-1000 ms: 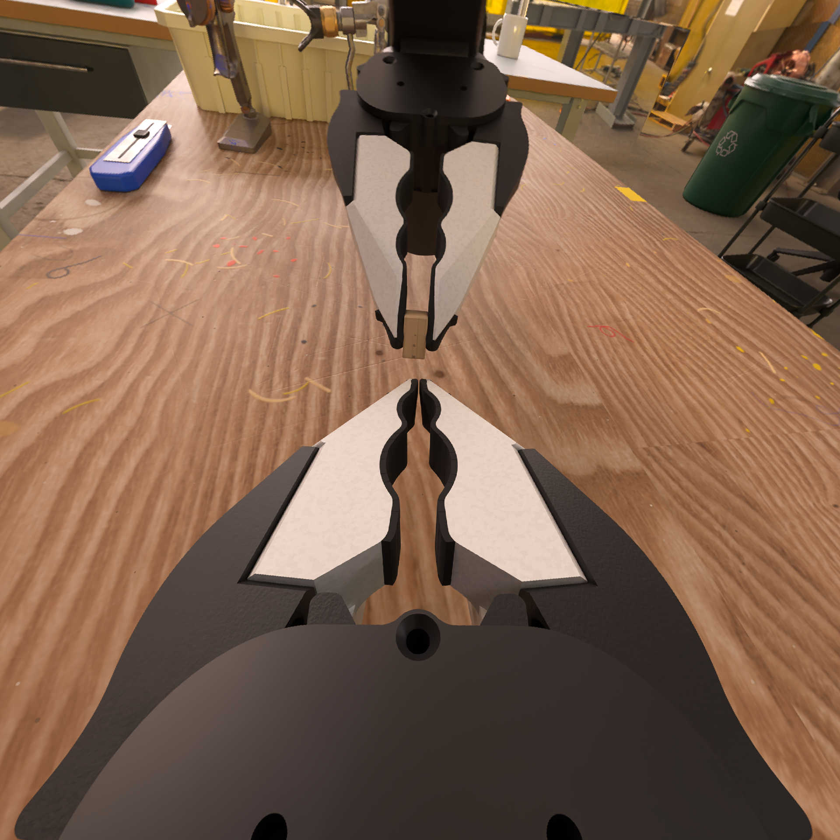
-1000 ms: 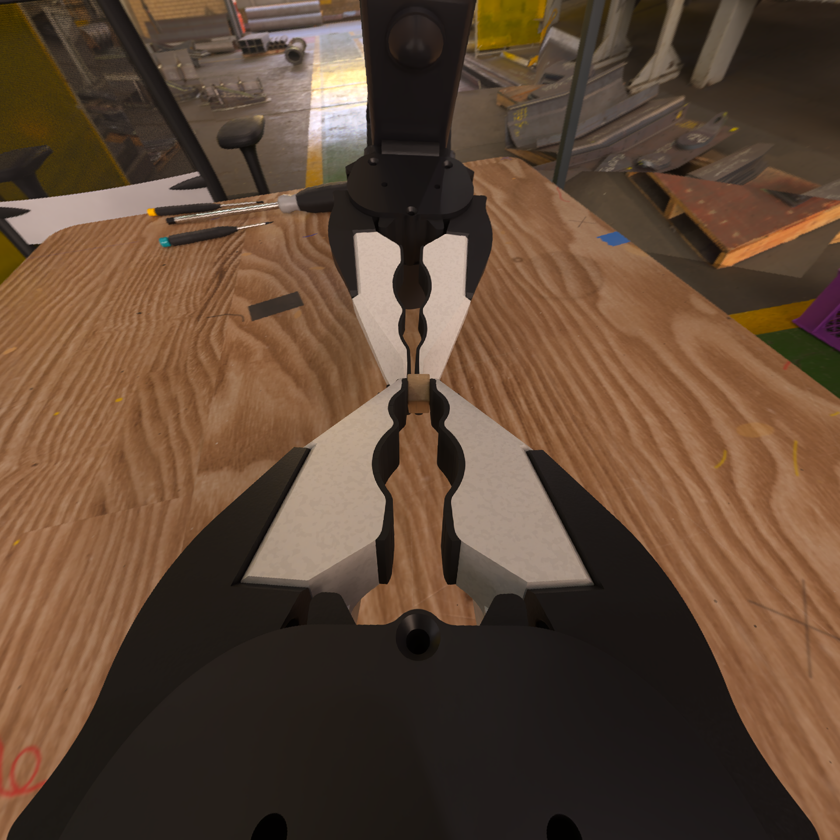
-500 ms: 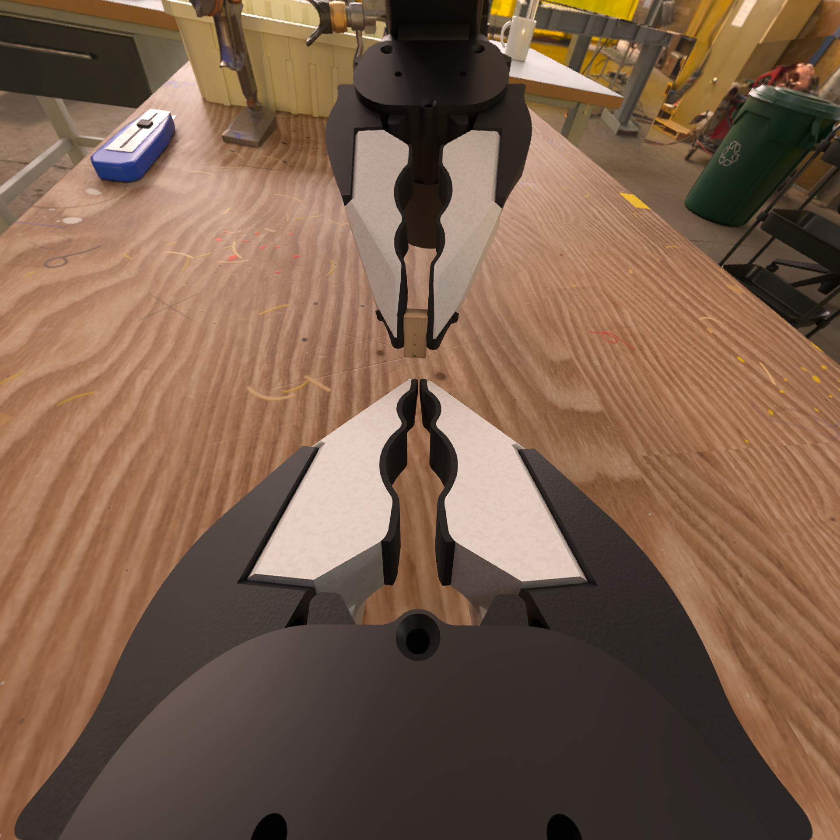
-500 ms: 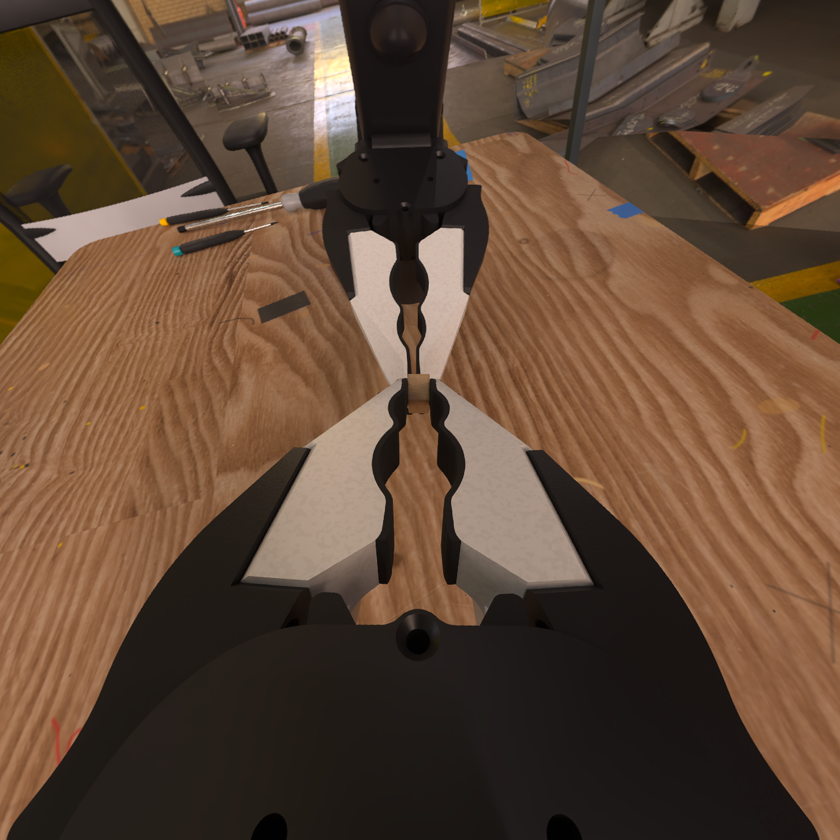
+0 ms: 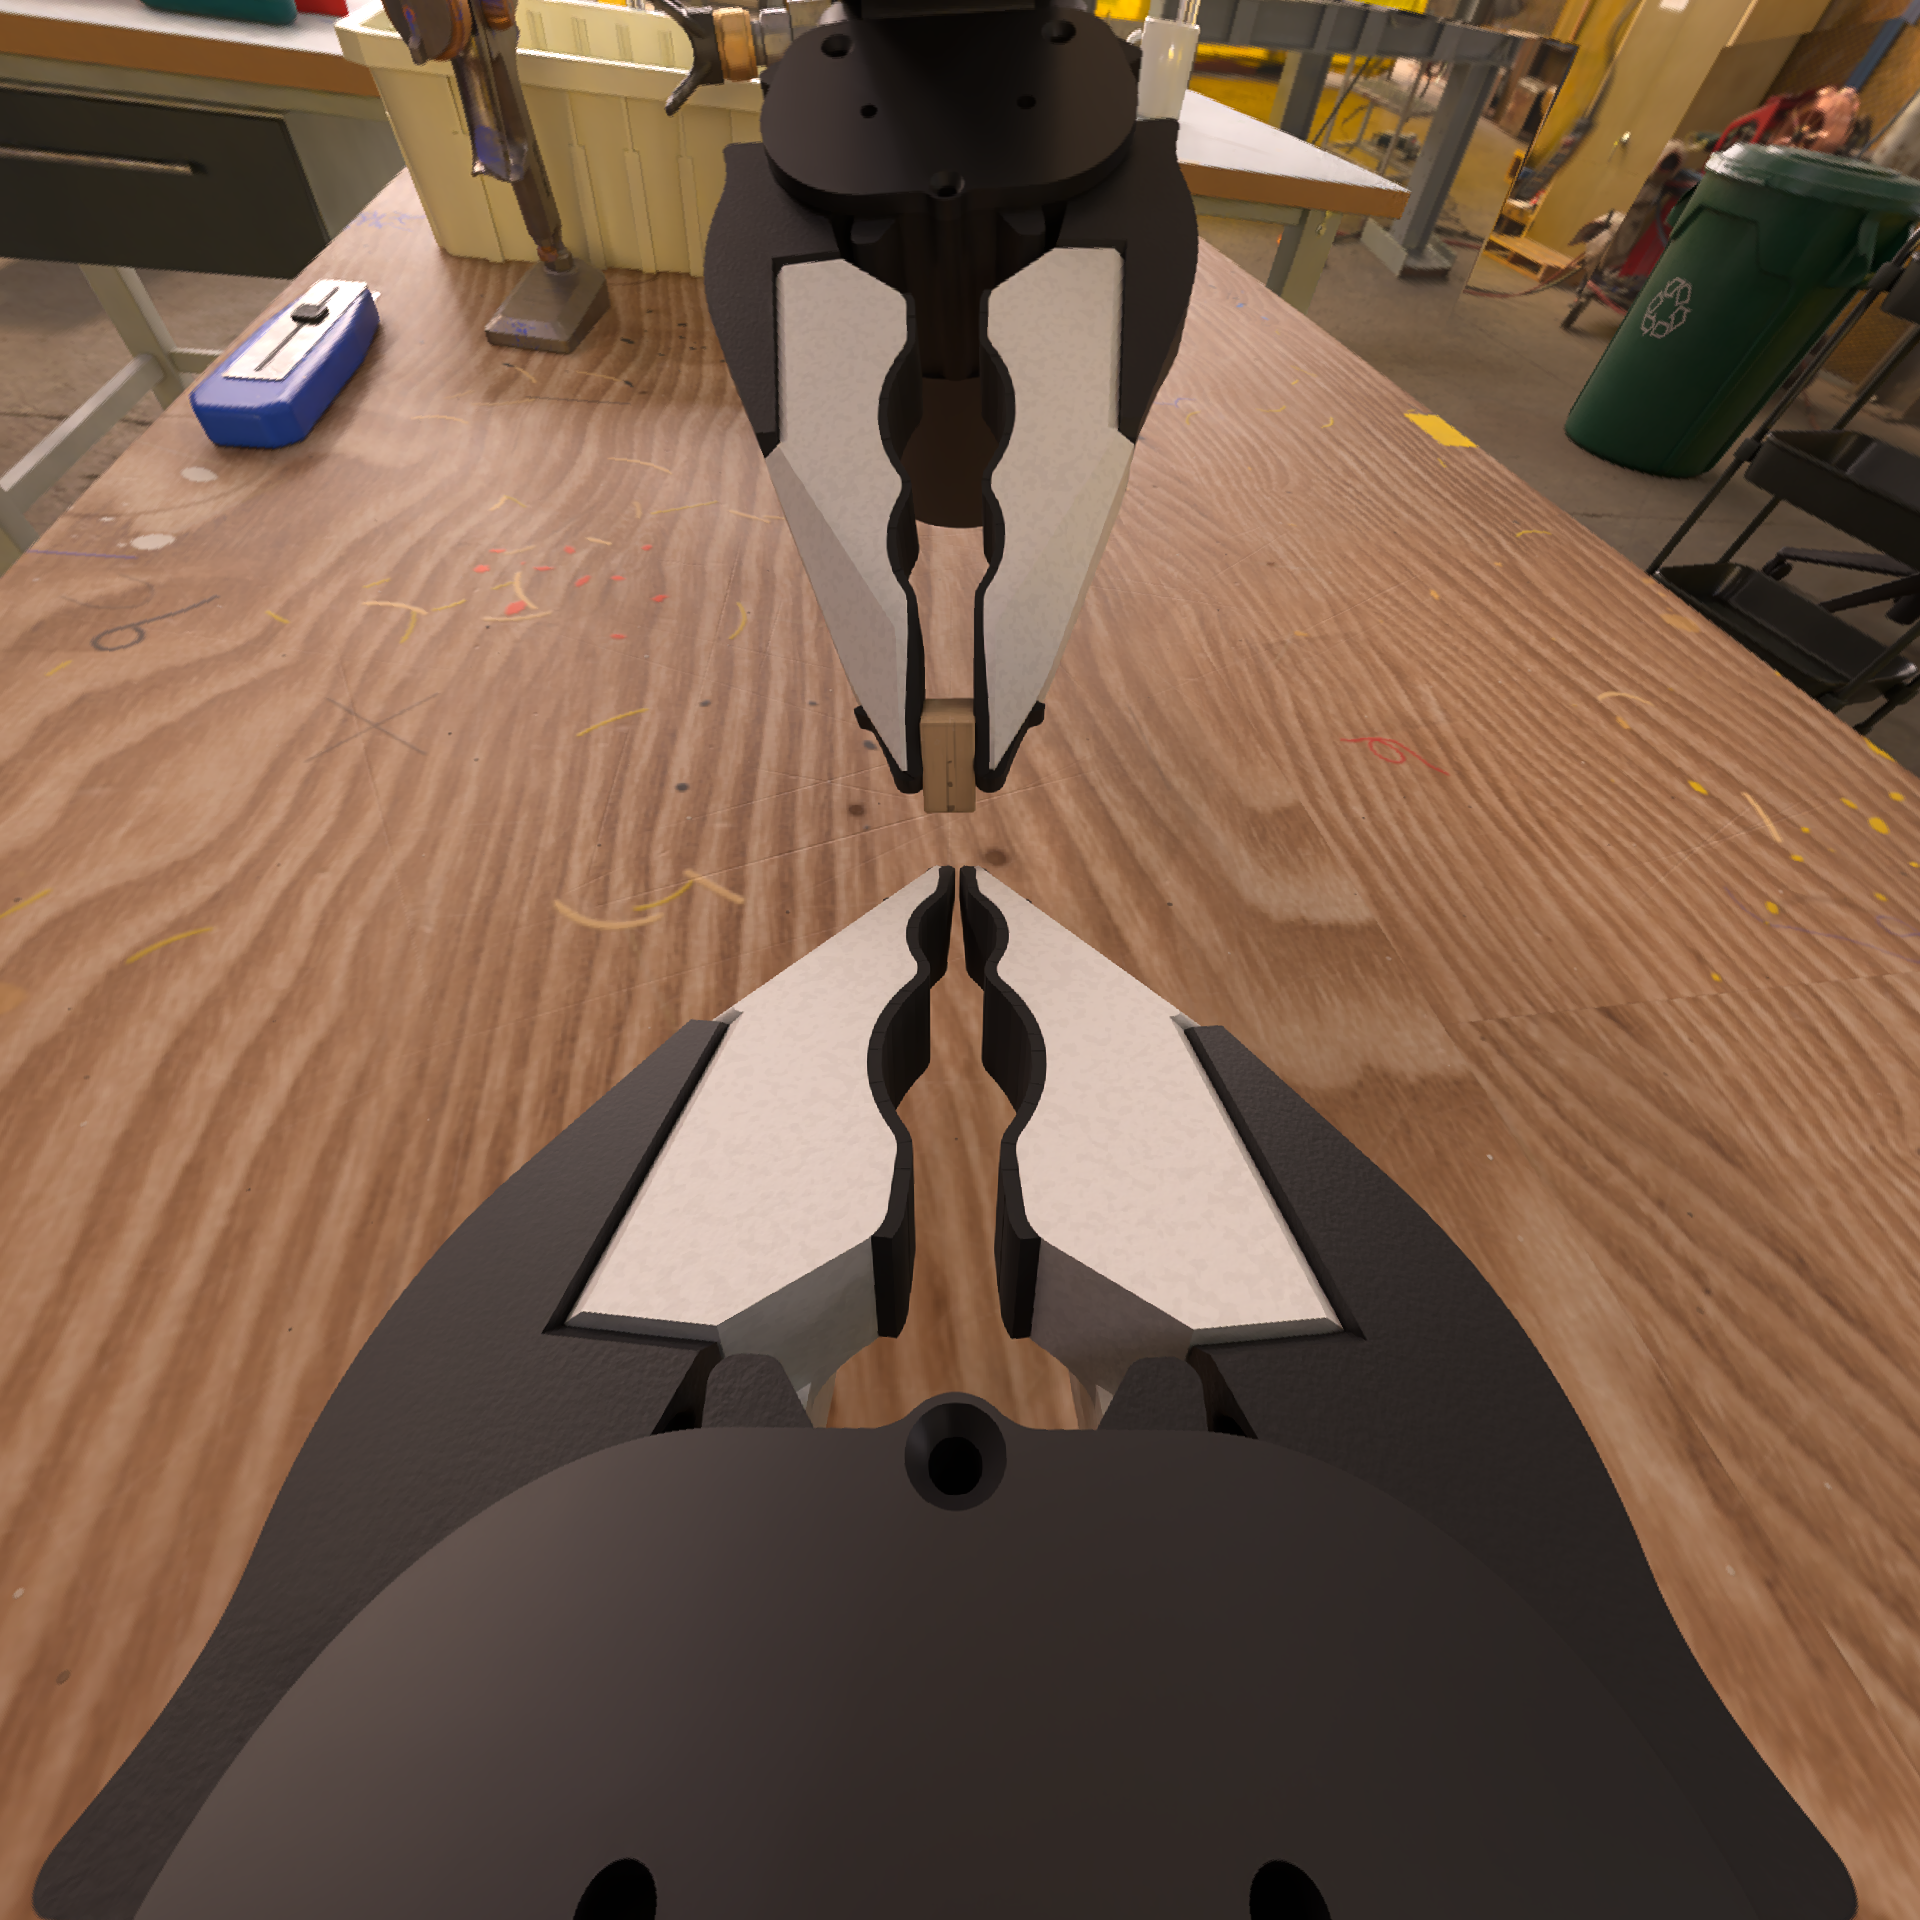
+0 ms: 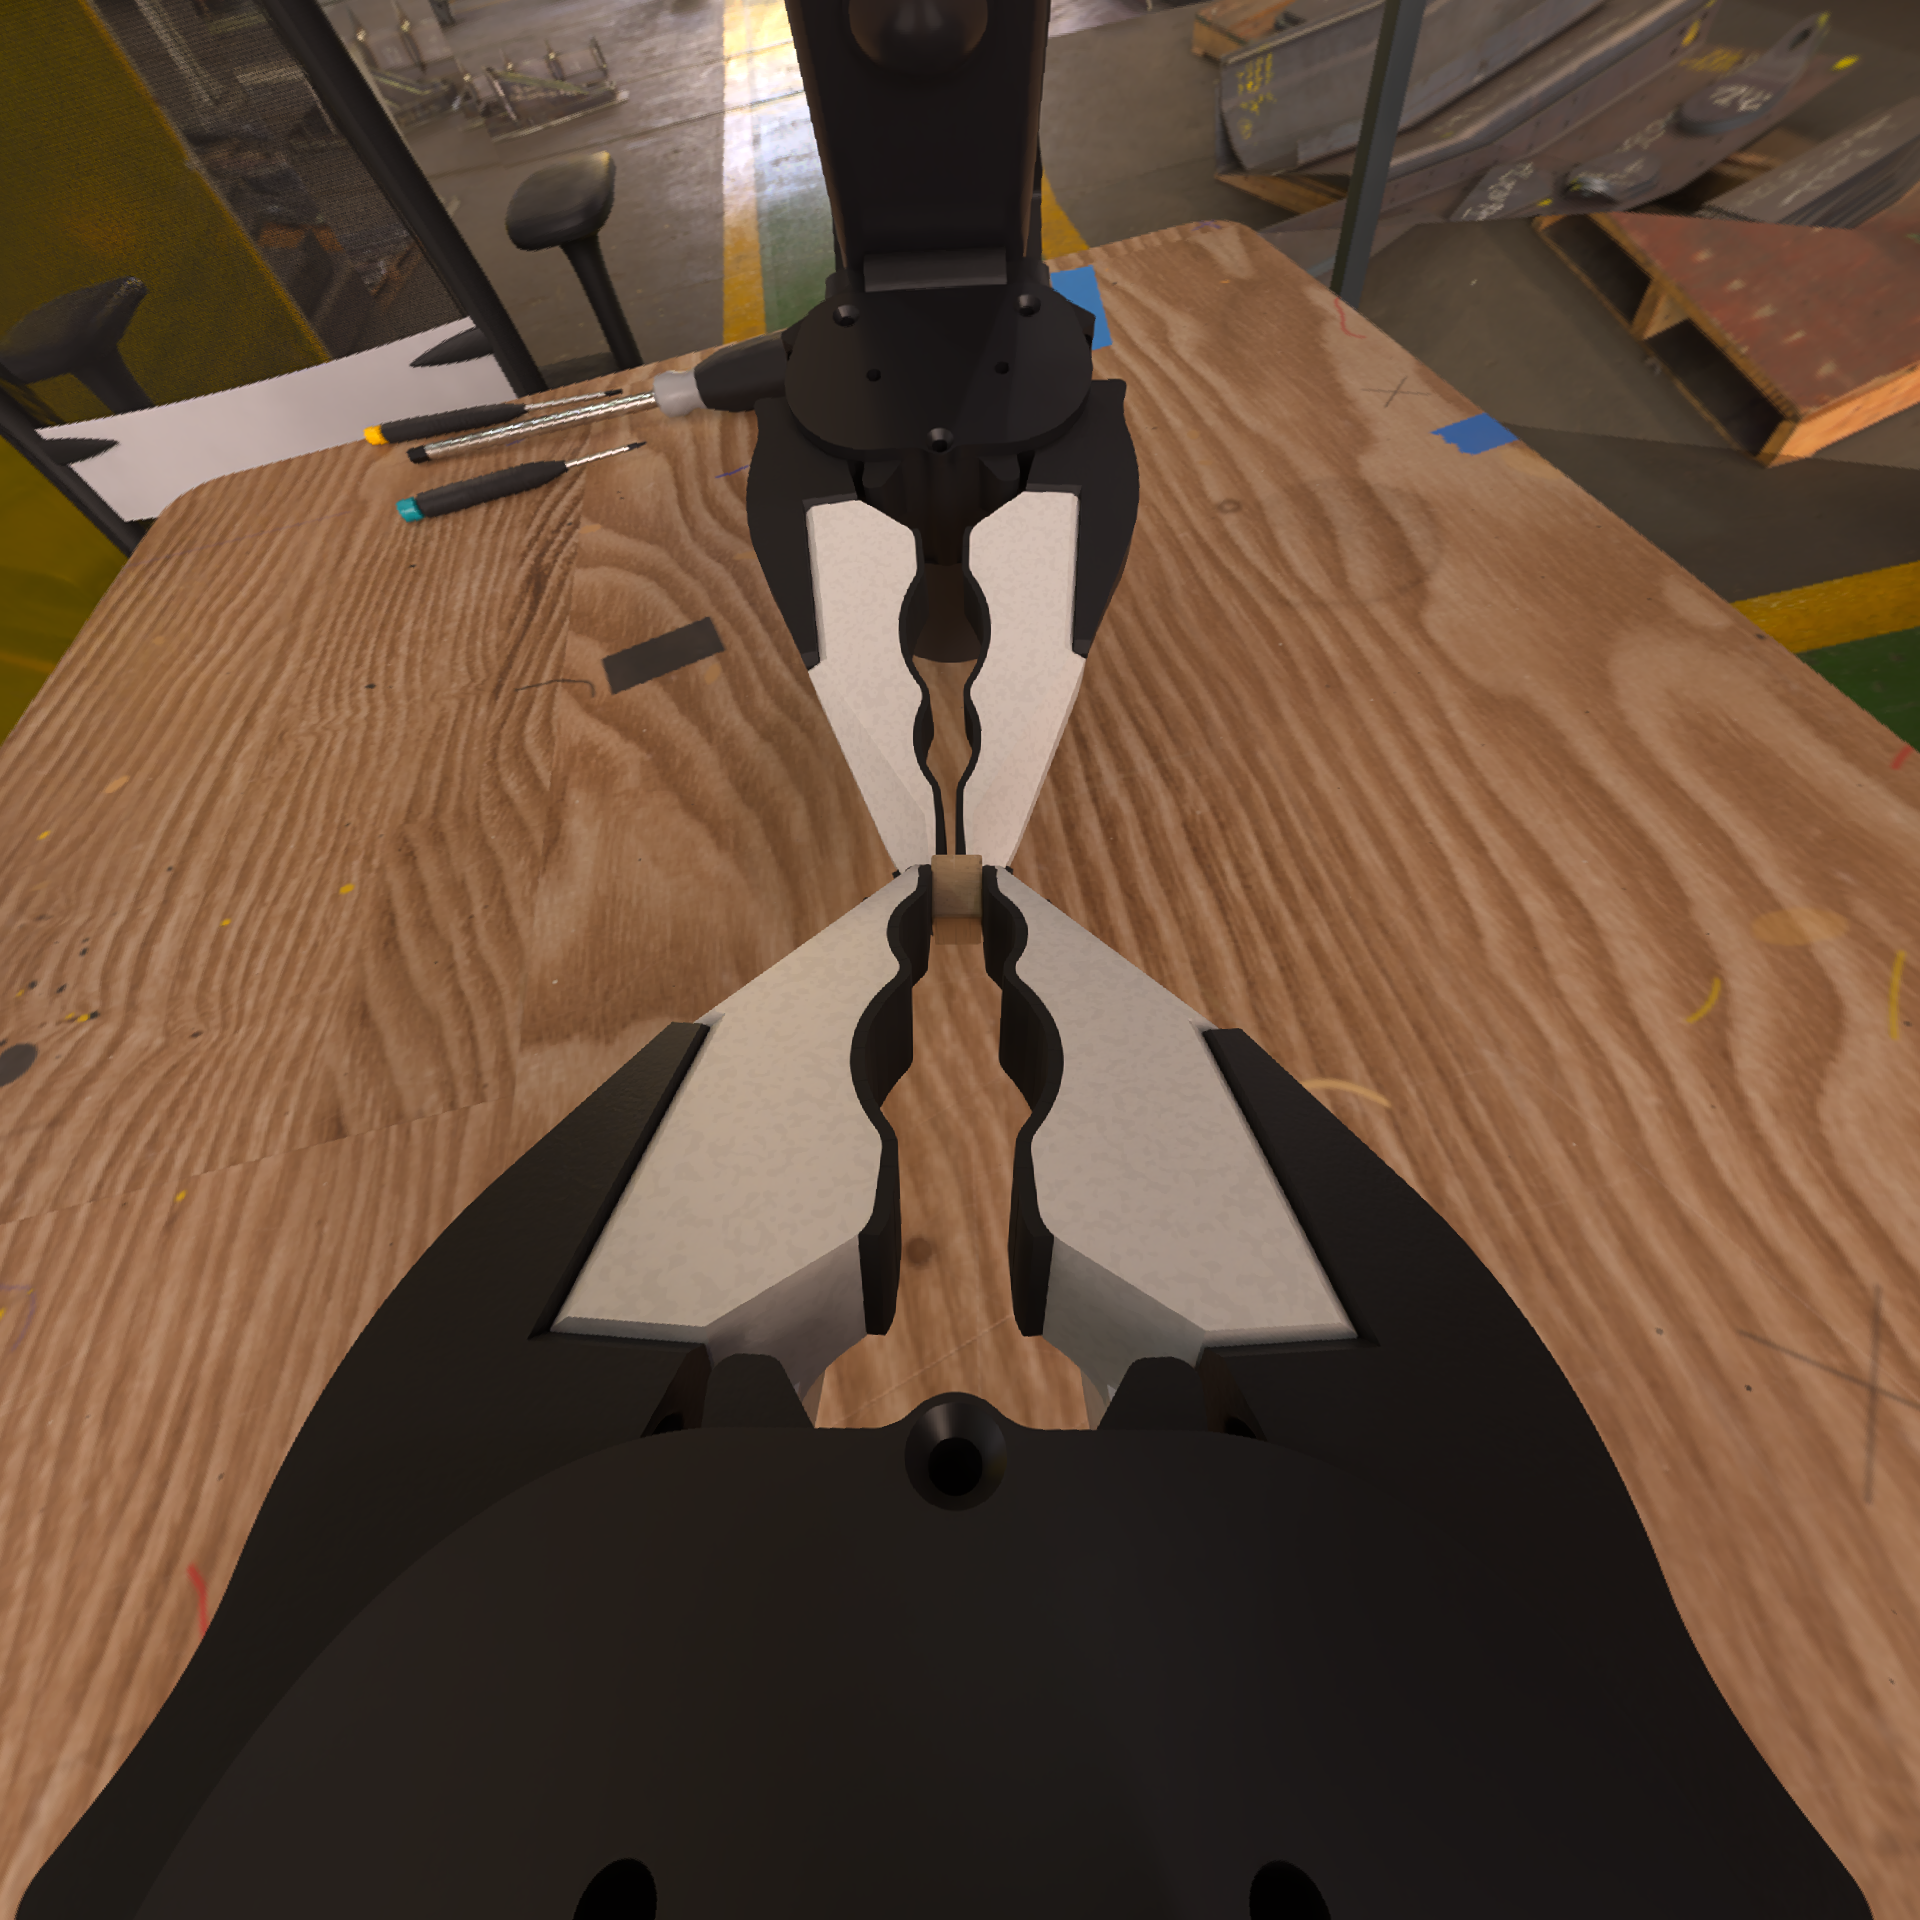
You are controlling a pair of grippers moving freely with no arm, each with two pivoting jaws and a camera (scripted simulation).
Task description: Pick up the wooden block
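Wooden block (image 5: 949,753): small, pale, pinched at the tips of the right gripper (image 6: 953,891) jaws, above the plywood counter (image 5: 416,883). Left gripper (image 5: 955,879): jaws pressed nearly together, nothing between them, tips just short of the block, facing the right gripper head-on.

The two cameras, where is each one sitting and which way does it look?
Left wrist view: sits on the left gripper, whose shut fingers show below, looking along the table at the right gripper holding the block.
Right wrist view: sits on the right gripper, whose fingers pinch the block, looking the opposite way at the left gripper.
Shared: both grippers, block, table; the cameras face each other.
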